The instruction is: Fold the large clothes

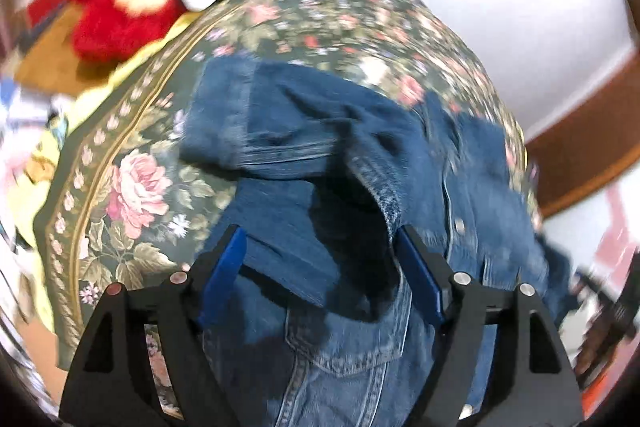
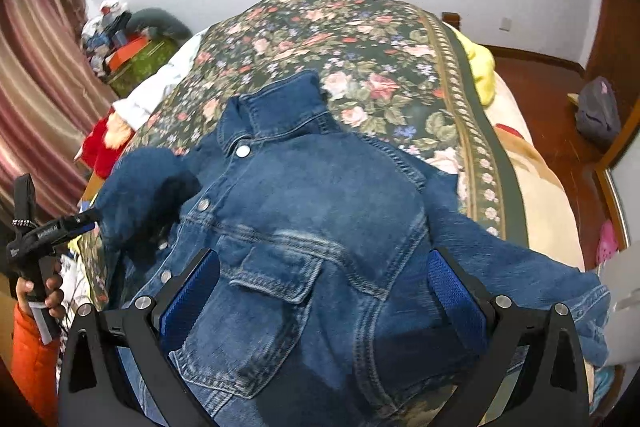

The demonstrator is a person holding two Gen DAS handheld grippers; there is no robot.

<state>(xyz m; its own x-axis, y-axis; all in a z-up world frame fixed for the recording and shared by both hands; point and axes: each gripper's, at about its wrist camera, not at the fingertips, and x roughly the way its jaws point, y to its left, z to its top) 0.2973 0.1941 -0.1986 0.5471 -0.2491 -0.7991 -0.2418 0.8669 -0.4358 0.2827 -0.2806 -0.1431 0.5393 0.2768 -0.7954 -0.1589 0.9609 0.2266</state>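
Note:
A blue denim jacket lies front up on a floral bedspread, collar toward the far end, one sleeve trailing off to the right. My right gripper is open above its chest pocket, not holding it. My left gripper is open over the jacket, with a folded-over sleeve between its fingers; the view is blurred. In the right wrist view the left gripper shows at the jacket's left side, next to the bunched sleeve.
A red plush toy and white cloth lie at the bed's left edge. A yellow blanket hangs off the right side. Striped curtains, a cluttered green box and a grey backpack on the wooden floor surround the bed.

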